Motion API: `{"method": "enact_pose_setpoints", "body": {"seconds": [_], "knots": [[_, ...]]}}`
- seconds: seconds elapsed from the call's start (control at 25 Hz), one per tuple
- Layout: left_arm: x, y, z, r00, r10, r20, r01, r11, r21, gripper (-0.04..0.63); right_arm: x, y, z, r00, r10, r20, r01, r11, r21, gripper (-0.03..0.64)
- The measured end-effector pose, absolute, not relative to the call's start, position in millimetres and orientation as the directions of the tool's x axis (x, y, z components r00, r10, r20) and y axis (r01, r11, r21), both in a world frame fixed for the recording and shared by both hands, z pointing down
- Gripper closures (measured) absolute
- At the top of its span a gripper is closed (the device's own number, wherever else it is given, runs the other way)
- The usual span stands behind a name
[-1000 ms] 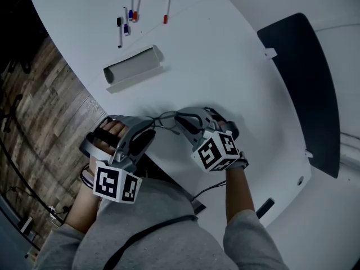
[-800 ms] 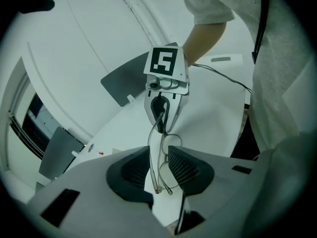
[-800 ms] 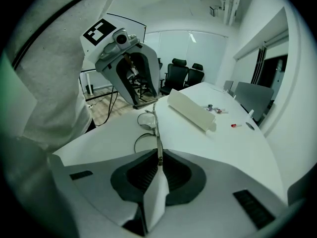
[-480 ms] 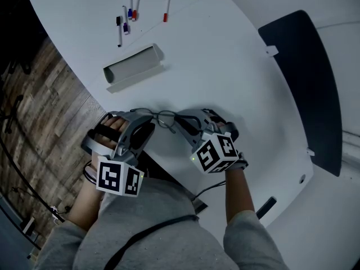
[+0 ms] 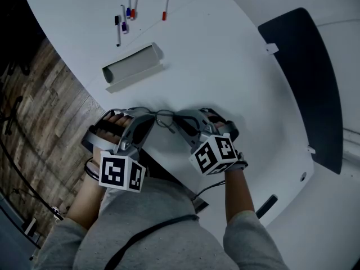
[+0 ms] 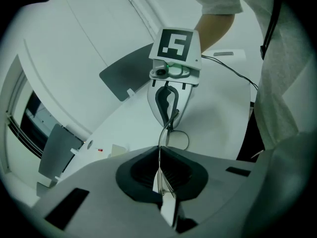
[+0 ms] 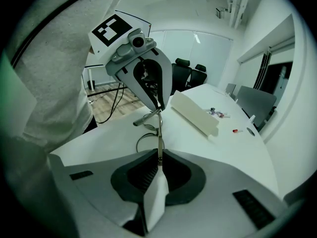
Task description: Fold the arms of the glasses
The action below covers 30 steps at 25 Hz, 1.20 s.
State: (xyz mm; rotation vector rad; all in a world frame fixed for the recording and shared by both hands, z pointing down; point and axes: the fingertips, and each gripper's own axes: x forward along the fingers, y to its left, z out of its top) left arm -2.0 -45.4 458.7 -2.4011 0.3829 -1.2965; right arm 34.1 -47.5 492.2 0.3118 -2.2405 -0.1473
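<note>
White counter [image 5: 225, 66] fills the head view. The glasses [image 5: 163, 117] hang close to its near edge, strung between your two tools and well apart from the markers [image 5: 127, 17] and the long tray [image 5: 133, 65] farther out. Your left tool [image 5: 151, 116] is clenched on a thin wire part of the frame, and its own view shows the pads together with the metal pinched between them. Your right tool [image 5: 176, 119] is likewise grasping the glasses by a slim metal bar. Which end is an arm and which is the front cannot be told for sure.

For the fold, you would likely do best to make one tool the anchor and hold it still. Swing the other in an arc about the hinge rather than pushing straight across. The wire looks slight and will probably bend easily, so go gently and stop once the arm seats. Keep the work low and draw it in from the edge, because a slip there could send the glasses to the floor [image 5: 39, 128].

A second ago your left tool's jaws gaped wide. They have just been closing and now grip the frame. Your right tool's jaws have tightened a little on it too. Neither hand has travelled much.
</note>
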Motion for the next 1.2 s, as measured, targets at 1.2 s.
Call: {"method": "enact_pose_setpoints", "body": {"seconds": [1.2], "knots": [[9.9,-59.1,484.9,0.482,-0.368,0.795,-0.047,-0.917,-0.396,0.575,40.1,-47.7,495.1,-0.634,-0.254,0.73,-0.236,0.963,0.13,0.56]]}}
